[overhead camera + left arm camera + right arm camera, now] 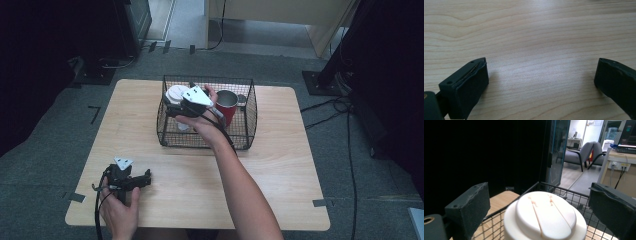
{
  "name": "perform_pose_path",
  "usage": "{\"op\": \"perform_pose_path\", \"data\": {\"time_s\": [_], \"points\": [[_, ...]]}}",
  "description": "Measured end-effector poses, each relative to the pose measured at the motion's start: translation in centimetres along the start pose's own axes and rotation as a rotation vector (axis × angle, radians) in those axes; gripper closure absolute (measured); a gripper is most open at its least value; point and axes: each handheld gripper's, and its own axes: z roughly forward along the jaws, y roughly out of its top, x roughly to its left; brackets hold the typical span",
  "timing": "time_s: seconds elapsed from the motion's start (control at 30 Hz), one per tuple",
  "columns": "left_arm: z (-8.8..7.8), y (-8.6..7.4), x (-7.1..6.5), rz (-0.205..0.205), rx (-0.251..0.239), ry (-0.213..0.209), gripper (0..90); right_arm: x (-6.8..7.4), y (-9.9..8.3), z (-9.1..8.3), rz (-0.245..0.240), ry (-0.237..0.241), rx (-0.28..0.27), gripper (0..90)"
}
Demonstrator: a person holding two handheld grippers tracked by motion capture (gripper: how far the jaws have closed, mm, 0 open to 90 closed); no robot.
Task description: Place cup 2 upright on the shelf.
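A black wire basket (210, 145) stands at the back middle of the wooden table (280, 175). Inside it are a white lidded cup (175, 93) on the left and a red mug (226, 107) on the right. My right gripper (172, 103) hovers at the cup's top, pointing left. In the right gripper view the white lid (544, 217) lies between the wide-set jaws of the right gripper (539, 195); a gap shows at the left pad, and the right pad is very near the lid. My left gripper (146, 178) rests open on the table, nothing between the jaws of the left gripper (541, 72).
The basket rim (564, 191) runs just behind the lid. Bare tabletop (536, 30) surrounds the left gripper. Cables and stand feet lie on the grey floor to the right of the table; dark equipment stands at the back left.
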Motion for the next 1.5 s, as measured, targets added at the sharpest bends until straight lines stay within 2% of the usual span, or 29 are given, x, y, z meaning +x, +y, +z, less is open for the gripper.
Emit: {"op": "perform_pose_path", "data": {"time_s": [0.17, 0.23, 0.43, 0.47, 0.77, 0.97, 1.13, 1.3, 1.5], "points": [[0.0, 0.0, 0.0, 0.001, 0.0, 0.0, 0.1, 0.4, 0.5, -1.3, -0.001, 0.011, -0.017, 4.5], [0.0, 0.0, 0.0, 0.001, 0.001, 0.0, 0.1, 0.3, 0.6, -2.1, -0.017, 0.012, -0.024, 4.7], [0.0, 0.0, 0.0, 0.004, 0.001, -0.001, 0.1, -0.4, 0.5, -3.4, -0.01, 0.003, -0.03, 5.0], [0.0, 0.0, 0.0, 0.004, 0.001, -0.001, 0.1, -0.8, 0.3, -4.1, -0.008, -0.002, -0.029, 5.2], [0.0, 0.0, -0.1, 0.007, 0.001, -0.003, 0.1, -2.2, -0.7, -6.7, -0.01, -0.024, -0.026, 5.8], [0.0, 0.0, -0.1, 0.007, 0.0, -0.003, 0.1, -2.6, -1.2, -8.3, -0.018, -0.019, -0.02, 5.9], [0.0, 0.0, -0.1, 0.007, 0.0, -0.003, 0.1, -3.3, -2.0, -10.1, -0.009, -0.032, -0.021, 5.9], [0.0, 0.0, -0.1, 0.007, 0.0, -0.003, 0.1, -3.8, -2.4, -11.3, -0.007, -0.042, -0.029, 6.0], [0.0, 0.0, -0.1, 0.007, 0.0, -0.003, 0.1, -4.6, -3.1, -13.2, -0.021, -0.061, -0.029, 6.1]]}}
